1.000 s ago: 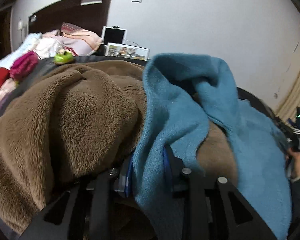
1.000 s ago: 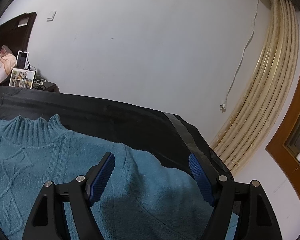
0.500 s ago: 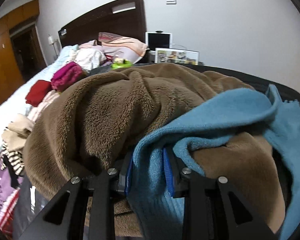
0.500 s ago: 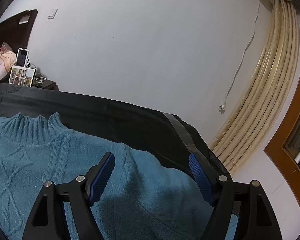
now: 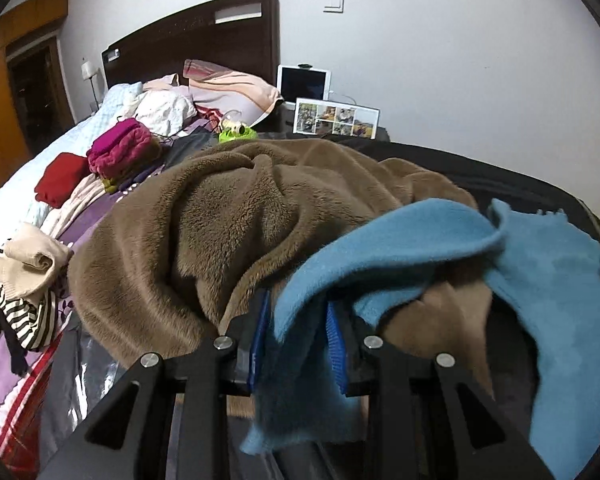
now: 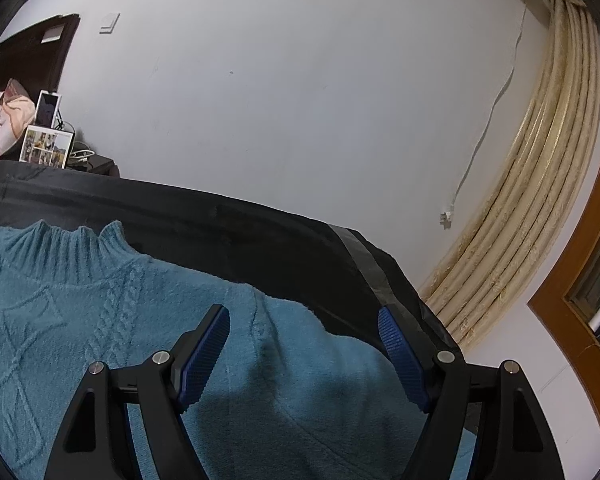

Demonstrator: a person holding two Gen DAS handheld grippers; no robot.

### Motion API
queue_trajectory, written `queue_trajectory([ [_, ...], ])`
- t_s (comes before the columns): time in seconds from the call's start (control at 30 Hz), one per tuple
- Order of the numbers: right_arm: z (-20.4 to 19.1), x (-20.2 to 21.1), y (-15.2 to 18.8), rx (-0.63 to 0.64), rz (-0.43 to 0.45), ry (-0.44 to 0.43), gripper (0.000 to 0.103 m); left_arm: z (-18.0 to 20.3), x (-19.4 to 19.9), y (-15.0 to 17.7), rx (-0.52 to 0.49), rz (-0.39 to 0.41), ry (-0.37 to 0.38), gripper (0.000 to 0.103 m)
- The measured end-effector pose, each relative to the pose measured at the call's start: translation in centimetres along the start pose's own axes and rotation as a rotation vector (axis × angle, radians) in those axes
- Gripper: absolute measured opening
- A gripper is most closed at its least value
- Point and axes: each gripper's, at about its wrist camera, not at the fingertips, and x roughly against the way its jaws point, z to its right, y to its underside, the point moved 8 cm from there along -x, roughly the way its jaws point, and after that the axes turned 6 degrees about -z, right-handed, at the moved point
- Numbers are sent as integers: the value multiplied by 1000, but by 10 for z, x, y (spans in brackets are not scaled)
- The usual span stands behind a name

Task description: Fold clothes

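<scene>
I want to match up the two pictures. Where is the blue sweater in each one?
Left wrist view: the blue sweater fills the lower right, draped over the brown fleece, a fold pinched in the left gripper.
Right wrist view: the blue sweater spreads flat across the lower left, under the open right gripper.
Shared landmark: the photo collage frame by the wall.

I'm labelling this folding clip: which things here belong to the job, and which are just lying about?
In the job: blue sweater, pinched in the left gripper; right gripper, open above it.

Lying about: brown fleece blanket, magenta knit, photo frame, tablet.
</scene>
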Motion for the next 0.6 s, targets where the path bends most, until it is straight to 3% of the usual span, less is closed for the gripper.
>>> queue_trajectory([
  [0.07, 0, 2, 0, 3, 7, 2, 79, 1, 9, 3, 5, 9, 10, 24],
  [0.1, -1, 2, 0, 5, 10, 2, 79, 1, 11, 6, 8, 9, 15, 12],
  [0.13, -1, 3, 0, 6, 13, 3, 79, 1, 13, 9, 11, 9, 19, 9],
  [0.33, 3, 2, 0, -14, 10, -5, 82, -14, 12, 28, 57, 5, -12, 9],
  [0.43, 4, 2, -1, -22, 10, -7, 83, -21, 4, 38, 82, 0, -28, 20],
  [0.5, 6, 2, -1, -21, 11, -9, 83, -24, -3, 43, 87, -5, -34, 35],
  [0.6, 5, 2, -2, -14, 16, -8, 83, -26, -14, 47, 93, 0, -52, 43],
])
